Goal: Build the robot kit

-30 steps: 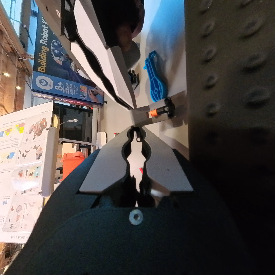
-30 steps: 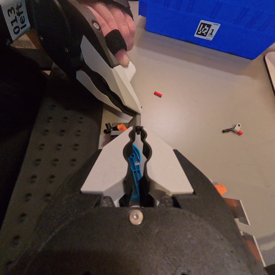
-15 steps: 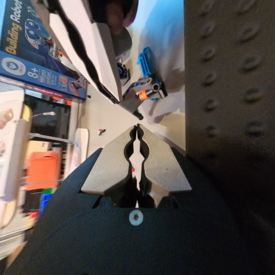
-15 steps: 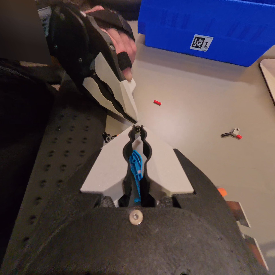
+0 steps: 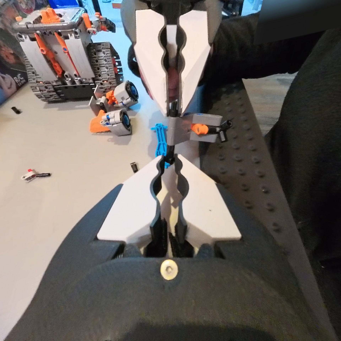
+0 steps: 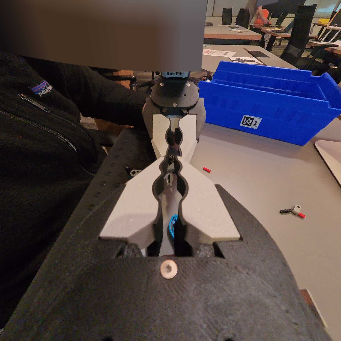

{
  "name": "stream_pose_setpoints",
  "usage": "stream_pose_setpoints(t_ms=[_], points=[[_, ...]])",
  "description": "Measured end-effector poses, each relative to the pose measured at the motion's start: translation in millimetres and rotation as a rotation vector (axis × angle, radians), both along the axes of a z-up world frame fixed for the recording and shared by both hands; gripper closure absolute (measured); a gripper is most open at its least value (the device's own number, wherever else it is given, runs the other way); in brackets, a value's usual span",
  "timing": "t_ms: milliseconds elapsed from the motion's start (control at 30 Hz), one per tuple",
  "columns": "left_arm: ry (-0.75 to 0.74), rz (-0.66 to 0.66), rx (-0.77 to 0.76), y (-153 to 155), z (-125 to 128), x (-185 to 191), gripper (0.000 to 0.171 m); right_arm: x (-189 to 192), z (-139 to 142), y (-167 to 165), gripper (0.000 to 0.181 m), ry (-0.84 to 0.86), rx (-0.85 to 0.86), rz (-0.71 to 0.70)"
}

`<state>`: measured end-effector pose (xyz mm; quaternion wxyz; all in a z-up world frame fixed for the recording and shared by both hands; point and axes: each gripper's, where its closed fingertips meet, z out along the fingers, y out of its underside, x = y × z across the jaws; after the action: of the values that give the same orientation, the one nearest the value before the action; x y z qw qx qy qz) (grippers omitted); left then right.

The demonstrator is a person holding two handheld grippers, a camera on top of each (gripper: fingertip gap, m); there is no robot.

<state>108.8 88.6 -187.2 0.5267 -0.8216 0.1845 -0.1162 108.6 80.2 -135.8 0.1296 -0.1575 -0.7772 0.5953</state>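
Observation:
A small grey brick assembly with an orange connector, a black pin and a blue lever hangs between my two grippers on a black axle. My left gripper is shut on the axle's near end. My right gripper faces it from above and is shut on the far end. In the right wrist view my right gripper meets the left gripper tip to tip. The assembly is mostly hidden there; only grey and blue bits show between the fingers.
A black perforated mat lies under the grippers. A tracked robot model and two grey wheel modules stand at the far left. A grey-red connector, a red pin and a blue bin are on the table. A person in black sits close. Left tips to right tips: about 5 cm. About 8 cm separates my left fingertips from the blue lever.
My left gripper let go of the assembly, swung round to face the right gripper head-on and closed on the axle end. The right gripper kept hold and tilted the assembly up.

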Motion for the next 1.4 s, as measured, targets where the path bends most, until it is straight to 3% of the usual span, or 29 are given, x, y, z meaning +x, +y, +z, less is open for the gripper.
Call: stream_pose_setpoints(t_ms=[200,400,633,733,933,1133,1400], points=[[0.099,0.083,0.037,-4.4,5.7,-14.1,0.163,-3.6,-13.7,11.4,0.176,0.016,0.139,-0.071],[0.247,0.118,-0.105,-20.5,-17.4,-21.2,0.164,-9.7,-33.2,28.8,0.171,-0.069,0.297,-0.137],[0.19,0.184,-0.306,-43.9,-46.5,-36.9,0.164,-34.1,-81.0,43.3,0.164,-0.089,0.747,-0.18],[0.169,0.185,-0.354,-46.6,-54.2,-42.0,0.163,-38.5,-94.1,43.3,0.164,-0.12,0.848,-0.143],[0.08,0.146,-0.404,-48.0,-54.1,-46.2,0.163,-38.7,-107.2,45.6,0.173,-0.237,0.888,-0.086],[0.059,0.121,-0.382,-46.0,-49.5,-46.3,0.162,-37.9,-108.2,43.3,0.177,-0.24,0.874,-0.066],[0.139,0.114,-0.358,-46.5,-54.5,-43.1,0.149,-31.8,-101.4,38.0,0.177,-0.18,0.81,-0.069]])
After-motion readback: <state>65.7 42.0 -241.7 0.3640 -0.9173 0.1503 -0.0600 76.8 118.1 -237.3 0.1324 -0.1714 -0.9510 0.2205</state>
